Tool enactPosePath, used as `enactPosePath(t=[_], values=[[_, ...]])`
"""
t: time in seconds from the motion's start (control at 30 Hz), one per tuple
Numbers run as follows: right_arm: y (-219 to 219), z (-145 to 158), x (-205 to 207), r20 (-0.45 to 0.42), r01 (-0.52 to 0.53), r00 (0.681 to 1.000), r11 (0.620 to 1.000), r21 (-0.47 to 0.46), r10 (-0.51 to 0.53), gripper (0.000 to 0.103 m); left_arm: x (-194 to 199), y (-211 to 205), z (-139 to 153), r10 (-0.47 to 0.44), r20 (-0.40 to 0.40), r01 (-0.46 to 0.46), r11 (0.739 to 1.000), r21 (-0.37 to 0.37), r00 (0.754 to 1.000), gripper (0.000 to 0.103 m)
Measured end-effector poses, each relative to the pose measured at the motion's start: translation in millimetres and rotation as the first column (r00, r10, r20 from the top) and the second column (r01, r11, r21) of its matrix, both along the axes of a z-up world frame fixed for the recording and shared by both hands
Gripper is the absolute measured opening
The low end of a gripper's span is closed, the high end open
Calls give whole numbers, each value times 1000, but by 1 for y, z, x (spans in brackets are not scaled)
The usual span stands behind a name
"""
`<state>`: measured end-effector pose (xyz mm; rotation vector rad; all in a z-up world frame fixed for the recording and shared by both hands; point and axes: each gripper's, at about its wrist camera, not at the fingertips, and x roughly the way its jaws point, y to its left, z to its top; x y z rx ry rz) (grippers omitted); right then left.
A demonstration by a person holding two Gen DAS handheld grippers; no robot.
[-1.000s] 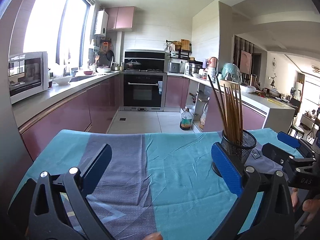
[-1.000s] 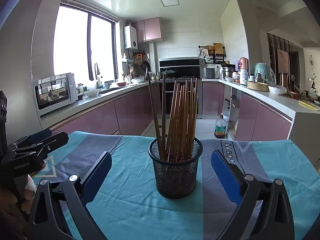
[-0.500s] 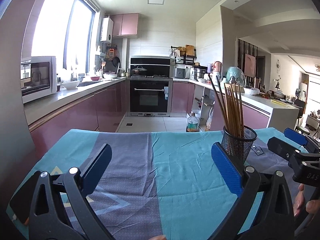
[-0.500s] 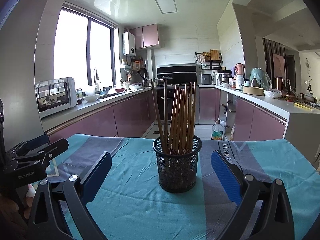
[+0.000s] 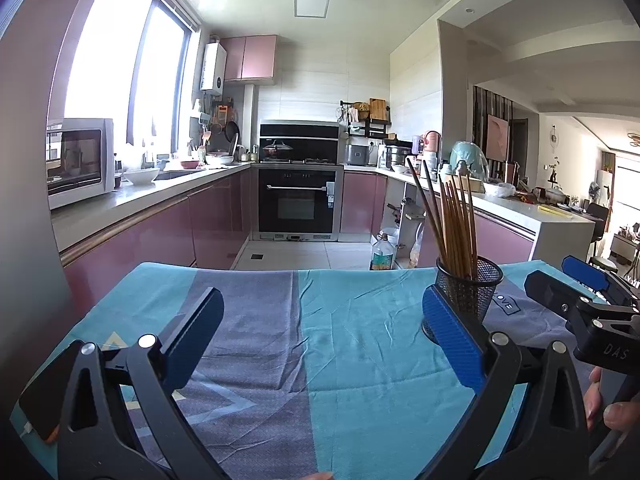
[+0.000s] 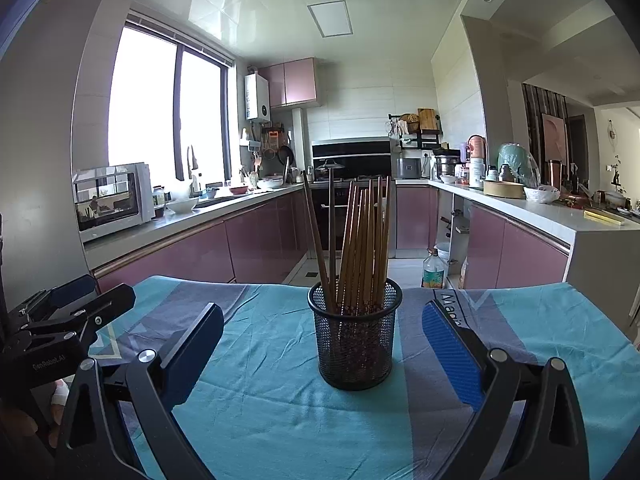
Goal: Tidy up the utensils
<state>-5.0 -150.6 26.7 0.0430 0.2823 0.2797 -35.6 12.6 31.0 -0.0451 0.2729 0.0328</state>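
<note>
1. Spreading wide over bare cloth, the left gripper (image 5: pixel 320 344) holds nothing between its black, blue-padded fingers (image 5: pixel 452 336).
2. Equally wide, the right gripper (image 6: pixel 322 350) grips nothing; its fingers (image 6: pixel 452 354) flank the holder without touching it.
3. Under both lies a teal and grey-purple patterned tablecloth (image 6: pixel 280 400), lightly creased, covering the table.
4. Standing upright on that cloth, straight ahead of the right gripper, is a black wire-mesh cylindrical holder (image 6: pixel 355 340); in the left wrist view it sits just behind the right-hand finger pad.
5. Inside the holder stands a bundle of brown wooden chopsticks (image 6: pixel 360 248), with two darker ones leaning left.
6. At the left view's right edge, a person's fingertips (image 5: pixel 612 416) show beside the other gripper's black body.
7. Past the table's far edge, a plastic bottle with a green label (image 6: pixel 433 274) stands on the tiled floor.
8. Farthest off, a black built-in oven (image 5: pixel 297 204) sits between pink-fronted kitchen cabinets (image 5: pixel 160 236).
</note>
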Motion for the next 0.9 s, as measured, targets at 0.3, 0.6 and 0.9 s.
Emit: enactPosePath(t=[0.3, 0.6, 0.9], values=[[0, 1, -1, 6, 5, 1000, 1000, 5, -5, 96, -1, -1, -1, -3, 8, 3, 1000, -2, 1000, 98], [-1, 1, -3, 13, 11, 1000, 1000, 7, -11, 96, -3, -1, -3, -5, 10, 5, 1000, -7, 1000, 98], [-1, 2, -3, 19, 11, 1000, 1000, -1, -11, 96, -4, -1, -3, -6, 9, 7, 1000, -7, 1000, 98]])
